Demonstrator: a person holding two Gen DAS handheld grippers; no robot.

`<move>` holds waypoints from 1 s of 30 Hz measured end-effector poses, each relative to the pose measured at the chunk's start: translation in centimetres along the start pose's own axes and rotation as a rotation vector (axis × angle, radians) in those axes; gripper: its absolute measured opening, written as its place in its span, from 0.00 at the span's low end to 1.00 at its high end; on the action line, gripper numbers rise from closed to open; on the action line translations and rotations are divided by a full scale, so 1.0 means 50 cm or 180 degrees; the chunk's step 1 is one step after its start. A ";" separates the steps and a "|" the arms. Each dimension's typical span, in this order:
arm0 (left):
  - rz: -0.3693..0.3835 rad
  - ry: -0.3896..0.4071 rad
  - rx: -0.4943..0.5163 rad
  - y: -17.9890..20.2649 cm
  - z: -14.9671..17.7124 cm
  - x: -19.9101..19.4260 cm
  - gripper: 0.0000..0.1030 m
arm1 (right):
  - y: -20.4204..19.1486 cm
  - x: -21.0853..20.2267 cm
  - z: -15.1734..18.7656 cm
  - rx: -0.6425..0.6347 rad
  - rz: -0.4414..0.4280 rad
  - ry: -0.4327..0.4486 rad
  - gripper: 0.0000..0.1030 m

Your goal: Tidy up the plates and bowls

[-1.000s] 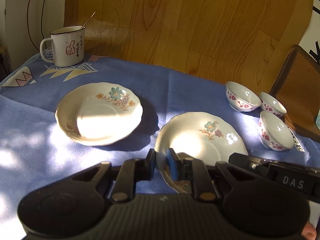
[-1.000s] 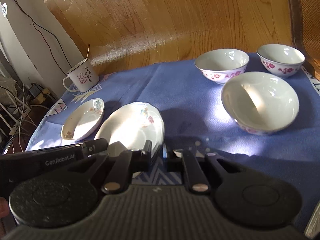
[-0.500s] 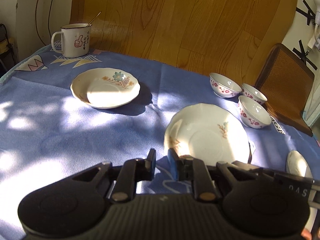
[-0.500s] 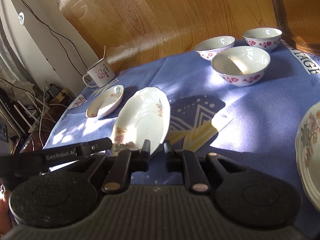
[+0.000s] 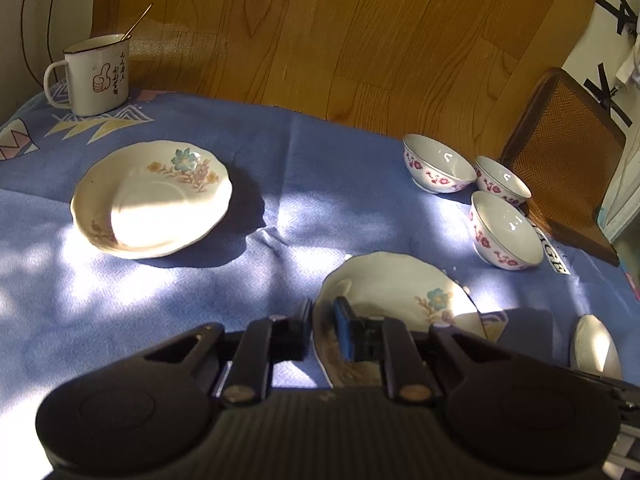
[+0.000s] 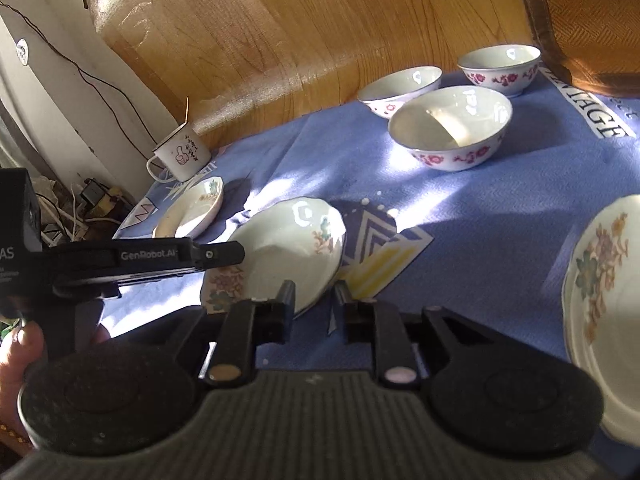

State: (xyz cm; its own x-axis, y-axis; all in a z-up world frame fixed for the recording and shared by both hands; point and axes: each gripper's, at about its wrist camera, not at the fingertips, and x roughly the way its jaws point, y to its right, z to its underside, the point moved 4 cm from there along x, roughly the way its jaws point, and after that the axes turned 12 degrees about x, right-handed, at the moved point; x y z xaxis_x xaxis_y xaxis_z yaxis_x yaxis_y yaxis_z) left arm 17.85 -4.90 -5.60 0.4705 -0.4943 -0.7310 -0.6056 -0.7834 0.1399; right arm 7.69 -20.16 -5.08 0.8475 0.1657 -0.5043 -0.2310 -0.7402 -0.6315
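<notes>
A floral cream plate [image 5: 392, 292] sits in the middle of the blue tablecloth [image 5: 280, 184], looking tilted. My left gripper [image 5: 322, 322] is shut on its near rim. My right gripper [image 6: 314, 300] is at the same plate [image 6: 288, 248] from the other side. Its jaws are opening, and the rim lies loose in the gap between them. A second plate [image 5: 152, 200] lies flat at the far left. A third plate [image 6: 600, 300] is at the right edge. Three red-flowered bowls [image 5: 506, 232] [image 5: 438, 164] [image 5: 502, 178] cluster at the far right.
An enamel mug [image 5: 98, 74] with a spoon stands at the far left corner. A woven brown chair [image 5: 560, 152] presses against the table beside the bowls. Wooden floor lies beyond the far edge. A hand [image 6: 16, 356] holds the left tool's black arm [image 6: 160, 256].
The right gripper's jaws have parted from the plate's rim. The left gripper keeps its grip. The right wrist view pulled back from the bowls, bringing the third plate into view on the right.
</notes>
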 end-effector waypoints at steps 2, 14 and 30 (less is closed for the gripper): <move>0.0006 0.0020 -0.0006 -0.001 0.003 -0.002 0.12 | 0.013 0.007 -0.012 0.0096 0.0007 -0.0012 0.24; 0.0144 0.0081 -0.0207 0.048 0.046 -0.071 0.11 | 0.035 -0.061 0.009 0.0151 -0.0087 -0.0212 0.12; 0.0611 0.0134 0.0254 0.328 -0.004 -0.028 0.11 | 0.196 -0.278 -0.023 0.0416 0.0158 0.0460 0.12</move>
State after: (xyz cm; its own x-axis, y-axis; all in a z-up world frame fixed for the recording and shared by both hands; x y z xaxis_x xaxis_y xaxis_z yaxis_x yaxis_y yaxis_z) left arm 7.38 -17.14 -2.18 0.3668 -0.6482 -0.6673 -0.7349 -0.6417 0.2194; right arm -5.80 -30.49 -3.58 0.8911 0.0289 -0.4528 -0.3262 -0.6528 -0.6837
